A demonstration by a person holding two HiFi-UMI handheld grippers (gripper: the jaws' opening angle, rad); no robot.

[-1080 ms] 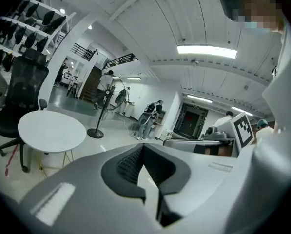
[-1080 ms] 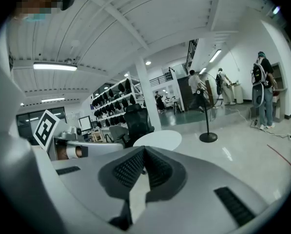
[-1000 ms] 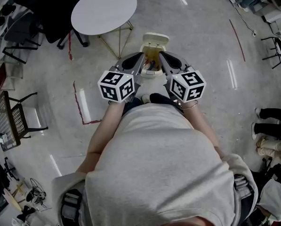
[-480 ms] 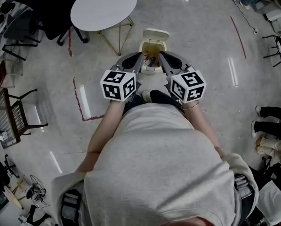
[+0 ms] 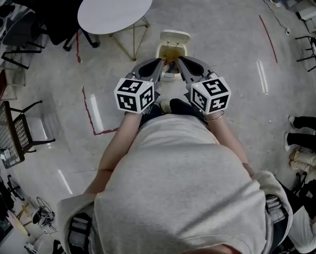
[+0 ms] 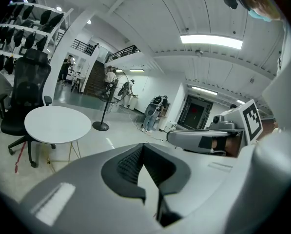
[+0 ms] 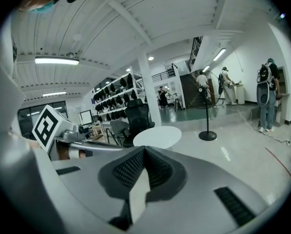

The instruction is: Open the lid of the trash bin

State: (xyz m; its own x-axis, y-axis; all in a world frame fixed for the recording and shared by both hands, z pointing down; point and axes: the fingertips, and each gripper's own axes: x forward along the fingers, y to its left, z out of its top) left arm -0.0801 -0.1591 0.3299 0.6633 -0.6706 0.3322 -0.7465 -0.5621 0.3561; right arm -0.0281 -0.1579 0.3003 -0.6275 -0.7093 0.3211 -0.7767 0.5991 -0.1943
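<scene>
The small cream trash bin (image 5: 162,51) stands on the floor just ahead of me. Its lid (image 5: 175,35) is tipped up at the far side, and the brownish inside (image 5: 171,55) shows. My left gripper (image 5: 161,62) and right gripper (image 5: 179,60) are held side by side above the bin's near edge, both shut on nothing. Both gripper views look out level across the room and miss the bin. The left gripper (image 6: 143,146) and the right gripper (image 7: 144,149) each have their ribbed pads meeting at the tips. A dark shoe (image 5: 173,106) is near the bin's base.
A round white table (image 5: 114,7) stands at the far left of the bin, with a black office chair (image 5: 52,20) beyond it. Red tape (image 5: 88,112) marks the floor. A wire chair (image 5: 12,134) is at the left, and people's legs (image 5: 306,128) at the right.
Hardly anything: the head view has drifted a little, and the lid stays up. Both grippers keep their places, shut.
</scene>
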